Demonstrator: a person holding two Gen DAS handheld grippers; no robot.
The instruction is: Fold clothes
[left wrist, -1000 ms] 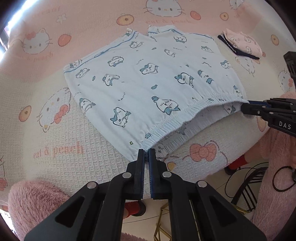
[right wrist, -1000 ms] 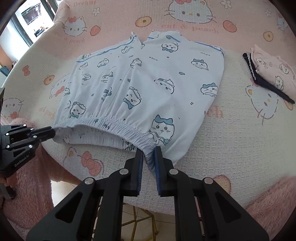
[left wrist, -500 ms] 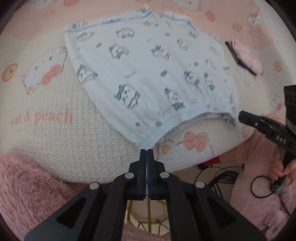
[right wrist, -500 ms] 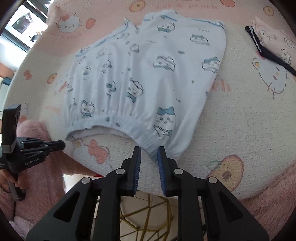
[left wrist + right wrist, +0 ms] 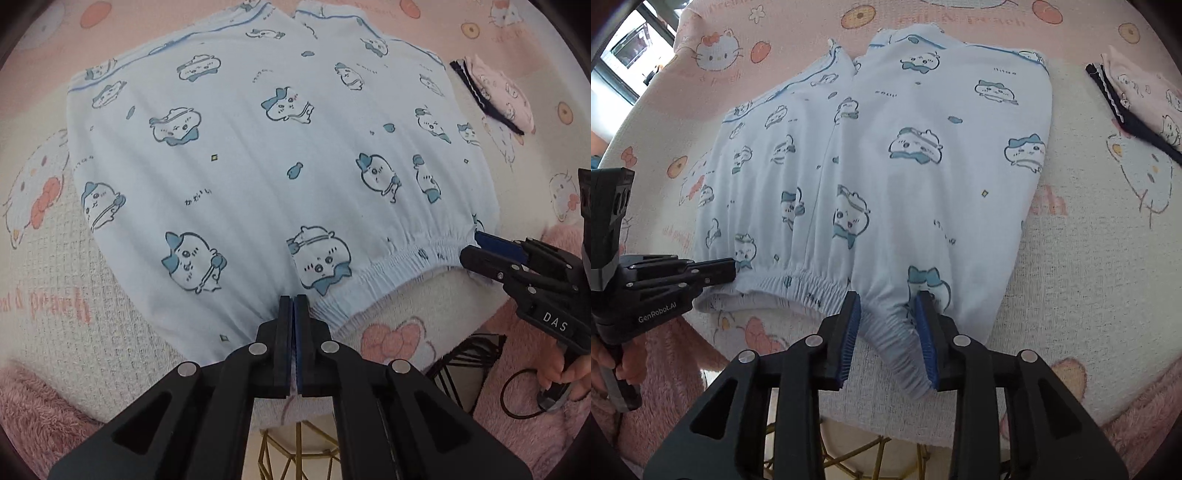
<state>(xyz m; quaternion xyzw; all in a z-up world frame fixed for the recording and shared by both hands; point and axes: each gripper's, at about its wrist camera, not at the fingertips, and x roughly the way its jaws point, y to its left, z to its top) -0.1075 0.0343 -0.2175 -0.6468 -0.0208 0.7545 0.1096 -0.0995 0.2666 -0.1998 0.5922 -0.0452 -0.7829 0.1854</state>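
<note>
Light blue shorts (image 5: 258,166) with a cartoon print lie flat on the round table, with the elastic waistband toward me. My left gripper (image 5: 294,301) is shut, and its tips rest over the waistband's left end with no cloth seen clamped. From the right wrist it (image 5: 733,271) shows at that corner. My right gripper (image 5: 887,297) is opening, and a bunched fold of the waistband's right corner lies loose between its blue pads. In the left wrist view it (image 5: 476,245) reaches the right end of the waistband.
A folded pink garment (image 5: 1145,99) with dark trim lies at the far right of the cat-print tablecloth (image 5: 74,295). The table's front edge runs just under both grippers. Below it are a gold metal frame (image 5: 288,450), black cables (image 5: 517,398) and pink fluffy fabric (image 5: 37,406).
Both grippers came down and forward onto the waistband. The right jaws spread from nearly shut to apart, freeing the corner. The left stayed shut after coming off the cloth.
</note>
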